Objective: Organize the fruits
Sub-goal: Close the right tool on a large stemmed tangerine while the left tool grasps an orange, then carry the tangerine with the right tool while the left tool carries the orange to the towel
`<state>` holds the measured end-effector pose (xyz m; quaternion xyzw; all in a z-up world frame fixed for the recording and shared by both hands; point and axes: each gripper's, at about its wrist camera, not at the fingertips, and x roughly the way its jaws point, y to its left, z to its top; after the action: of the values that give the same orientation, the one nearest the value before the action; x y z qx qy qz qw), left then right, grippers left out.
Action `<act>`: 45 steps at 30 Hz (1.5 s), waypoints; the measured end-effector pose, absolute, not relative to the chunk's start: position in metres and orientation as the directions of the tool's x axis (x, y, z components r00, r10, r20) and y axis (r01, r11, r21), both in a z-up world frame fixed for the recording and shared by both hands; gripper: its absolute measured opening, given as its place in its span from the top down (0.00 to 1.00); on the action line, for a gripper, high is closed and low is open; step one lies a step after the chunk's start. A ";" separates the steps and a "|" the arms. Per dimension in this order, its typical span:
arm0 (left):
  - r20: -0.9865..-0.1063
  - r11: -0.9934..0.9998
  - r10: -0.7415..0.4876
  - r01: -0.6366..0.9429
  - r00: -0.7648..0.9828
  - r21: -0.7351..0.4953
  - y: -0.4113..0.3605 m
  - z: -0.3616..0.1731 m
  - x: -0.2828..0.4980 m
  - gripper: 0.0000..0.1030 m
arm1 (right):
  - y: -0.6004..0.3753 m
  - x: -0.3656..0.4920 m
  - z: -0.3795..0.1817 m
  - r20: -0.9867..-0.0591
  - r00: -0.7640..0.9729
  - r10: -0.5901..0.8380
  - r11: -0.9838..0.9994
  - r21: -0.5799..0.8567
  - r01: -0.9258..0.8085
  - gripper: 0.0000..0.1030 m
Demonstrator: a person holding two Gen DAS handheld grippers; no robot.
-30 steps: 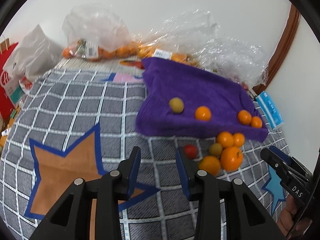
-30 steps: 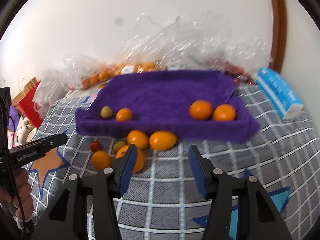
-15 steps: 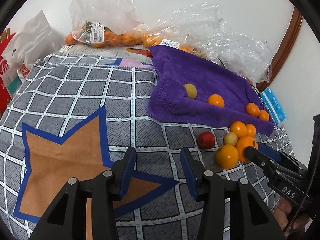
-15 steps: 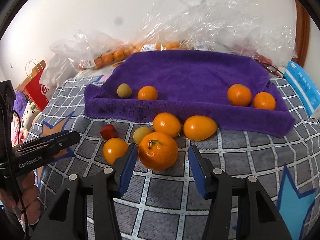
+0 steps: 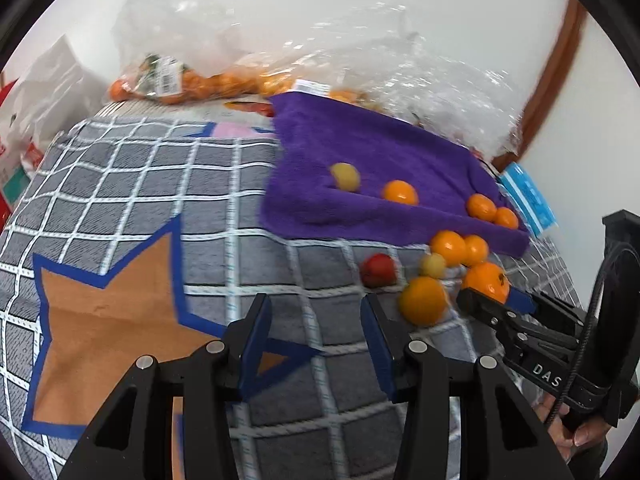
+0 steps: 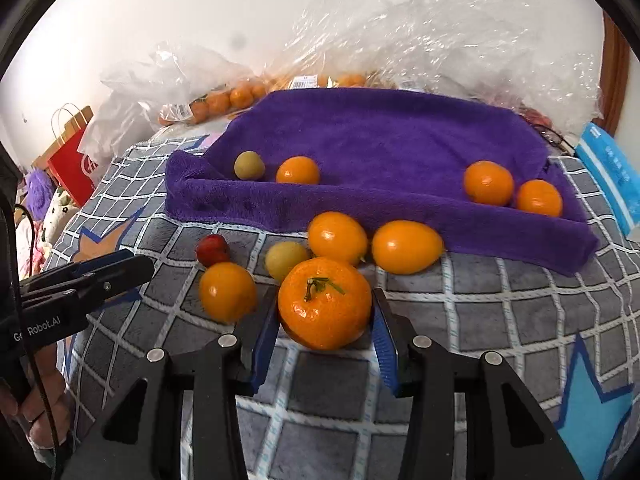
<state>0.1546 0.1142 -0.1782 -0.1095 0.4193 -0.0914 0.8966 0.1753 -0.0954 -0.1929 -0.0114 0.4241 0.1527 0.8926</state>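
Note:
A large mandarin with a green stem [image 6: 325, 304] lies on the grey checked blanket [image 5: 160, 184], between the blue pads of my right gripper [image 6: 324, 294]. The jaws are closing and both pads touch its sides. Around it lie a red fruit [image 6: 212, 250], a small yellow fruit [image 6: 286, 259] and three oranges [image 6: 227, 291]. Behind them a purple towel [image 6: 380, 128] holds a yellow-green fruit [image 6: 249, 165] and three oranges [image 6: 488, 182]. To the left, my left gripper [image 5: 315, 304] hangs over the blanket, open, nothing between its fingers.
Clear plastic bags with several oranges [image 6: 224, 100] pile up against the white wall behind the towel. A blue packet [image 6: 612, 168] lies at the right edge. A red paper bag [image 6: 72, 160] stands off the blanket's left side.
My right gripper came down and forward over the stemmed mandarin, and its jaws narrowed onto it. The left gripper's jaws widened a little; it stayed roughly in place.

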 end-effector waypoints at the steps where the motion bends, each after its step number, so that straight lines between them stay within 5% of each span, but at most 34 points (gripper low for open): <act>1: -0.731 0.959 -0.261 0.084 0.630 -0.270 0.110 -0.177 0.153 0.57 | -0.103 0.171 -0.192 -0.755 0.604 0.254 0.957 0.104 -0.272 0.58; 11: -0.744 0.944 -0.327 0.166 0.583 -0.286 0.058 -0.176 0.158 0.57 | -0.177 0.154 -0.194 -0.750 0.646 0.141 0.987 0.053 -0.154 0.58; 21: -0.761 0.962 -0.270 0.137 0.590 -0.235 0.033 -0.188 0.171 0.57 | -0.205 0.149 -0.198 -0.730 0.664 0.160 0.987 0.106 -0.122 0.58; 27: -0.746 0.973 -0.226 0.102 0.627 -0.209 0.035 -0.190 0.173 0.67 | -0.200 0.149 -0.198 -0.730 0.661 0.175 0.984 0.104 -0.145 0.58; 34: -0.697 0.945 -0.298 0.098 0.652 -0.312 0.050 -0.187 0.169 0.67 | -0.205 0.148 -0.198 -0.724 0.668 0.171 0.985 0.121 -0.122 0.58; 45: -0.658 0.957 -0.268 0.114 0.704 -0.267 0.044 -0.177 0.160 0.67 | -0.210 0.146 -0.196 -0.714 0.687 0.137 0.990 0.115 -0.078 0.58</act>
<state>0.1604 0.0442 -0.1770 -0.1036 0.3705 -0.1042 0.9172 0.1461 -0.2096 -0.1961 0.0378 0.3913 0.0586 0.9176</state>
